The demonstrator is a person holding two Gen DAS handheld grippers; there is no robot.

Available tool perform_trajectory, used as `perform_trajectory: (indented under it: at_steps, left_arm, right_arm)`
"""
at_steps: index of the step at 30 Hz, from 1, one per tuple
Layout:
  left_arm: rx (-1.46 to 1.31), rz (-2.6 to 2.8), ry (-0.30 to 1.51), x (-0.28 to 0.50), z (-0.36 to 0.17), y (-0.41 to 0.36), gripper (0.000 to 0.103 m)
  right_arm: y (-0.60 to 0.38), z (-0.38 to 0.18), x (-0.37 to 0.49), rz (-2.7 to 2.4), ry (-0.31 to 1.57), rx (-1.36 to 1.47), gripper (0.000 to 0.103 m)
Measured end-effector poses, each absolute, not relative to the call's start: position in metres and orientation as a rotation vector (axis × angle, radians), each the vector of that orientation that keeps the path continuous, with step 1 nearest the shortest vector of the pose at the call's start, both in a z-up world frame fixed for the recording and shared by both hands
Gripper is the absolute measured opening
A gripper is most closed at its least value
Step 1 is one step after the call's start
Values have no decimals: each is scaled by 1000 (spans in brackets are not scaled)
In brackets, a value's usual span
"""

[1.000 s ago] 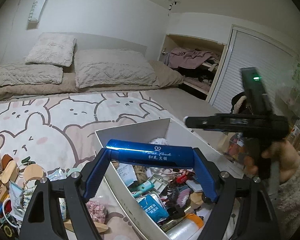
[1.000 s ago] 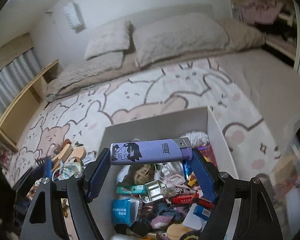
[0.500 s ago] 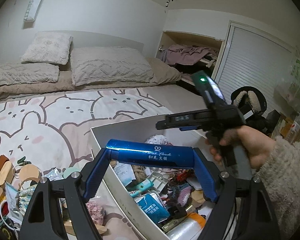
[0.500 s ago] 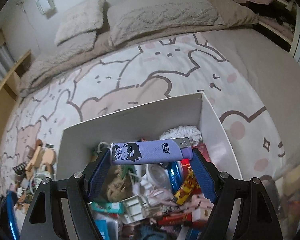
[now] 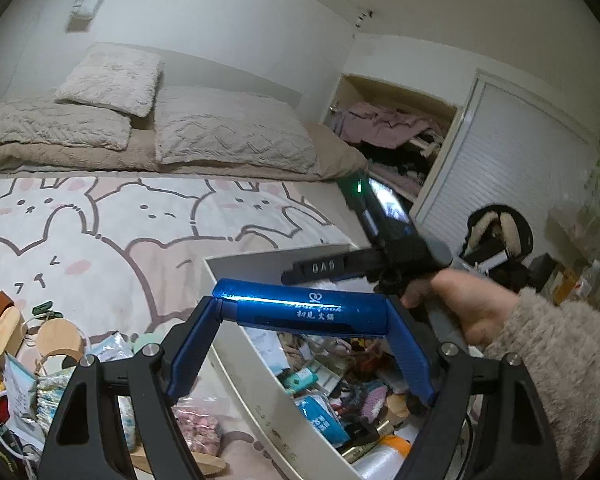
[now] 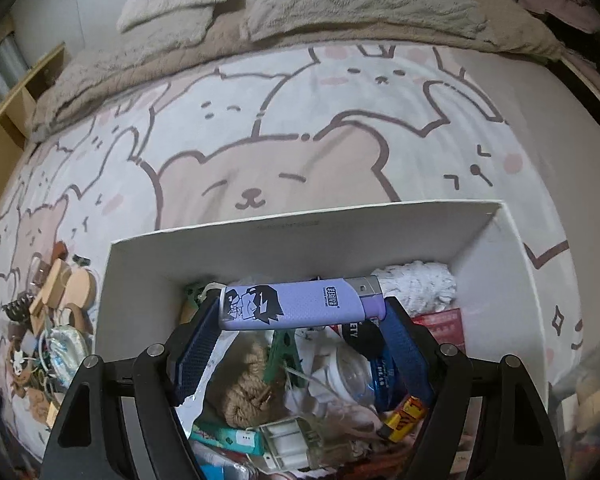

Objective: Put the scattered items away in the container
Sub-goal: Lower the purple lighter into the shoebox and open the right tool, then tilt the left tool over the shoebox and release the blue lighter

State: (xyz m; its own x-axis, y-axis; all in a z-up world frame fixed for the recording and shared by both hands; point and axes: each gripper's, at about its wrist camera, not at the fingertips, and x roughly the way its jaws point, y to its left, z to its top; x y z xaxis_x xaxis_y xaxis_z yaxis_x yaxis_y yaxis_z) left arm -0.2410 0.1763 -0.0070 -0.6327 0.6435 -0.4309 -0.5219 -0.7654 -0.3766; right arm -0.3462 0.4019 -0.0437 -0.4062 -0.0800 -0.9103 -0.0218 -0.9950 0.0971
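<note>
Since the earlier frame my right gripper point(image 6: 302, 316) has tipped down and come lower over the white box point(image 6: 300, 236), so its camera now looks almost straight into the box, where before it looked across the bed. My left gripper point(image 5: 304, 318) has shifted only a little.

My right gripper is clamped on a purple lighter point(image 6: 296, 304), held crosswise by its two ends between the blue pads, with the metal head toward the right pad. The lighter hangs above the things already in the box: a ball of brown twine point(image 6: 246, 392), a green clip point(image 6: 284, 354), a clear plastic piece point(image 6: 296, 440) and a white cloth point(image 6: 414, 284) in the far right corner.

My left gripper is clamped in the same way on a dark blue lighter point(image 5: 300, 308), also held end to end. It sits over the near left wall of the box point(image 5: 260, 384), about at the rim. Beyond it I see my right hand point(image 5: 466, 306) on the handle of the right gripper.

More scattered items point(image 5: 24, 360) lie on the bed cover point(image 5: 120, 232) to the left of the box: wooden pieces, small packets, a white cord. Pillows point(image 5: 232, 136) lie at the head of the bed.
</note>
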Motion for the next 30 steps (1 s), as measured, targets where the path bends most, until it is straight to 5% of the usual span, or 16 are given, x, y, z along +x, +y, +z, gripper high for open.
perform_trajectory:
  at_steps: [5, 8, 14, 30]
  left_arm:
    - [-729, 2322, -366, -247, -6, 164, 82]
    - [-739, 2291, -403, -249, -8, 163, 82]
    - [-767, 2251, -421, -252, -13, 170, 82]
    - [-892, 2235, -303, -273, -9, 230, 82]
  right_arm:
    - [404, -55, -355, -2582, -149, 1768, 80]
    - [406, -57, -354, -2568, -157, 1777, 101]
    - [415, -36, -341, -2583, -209, 1655, 101]
    - [440, -15, -260, -2472, 10, 1457, 102]
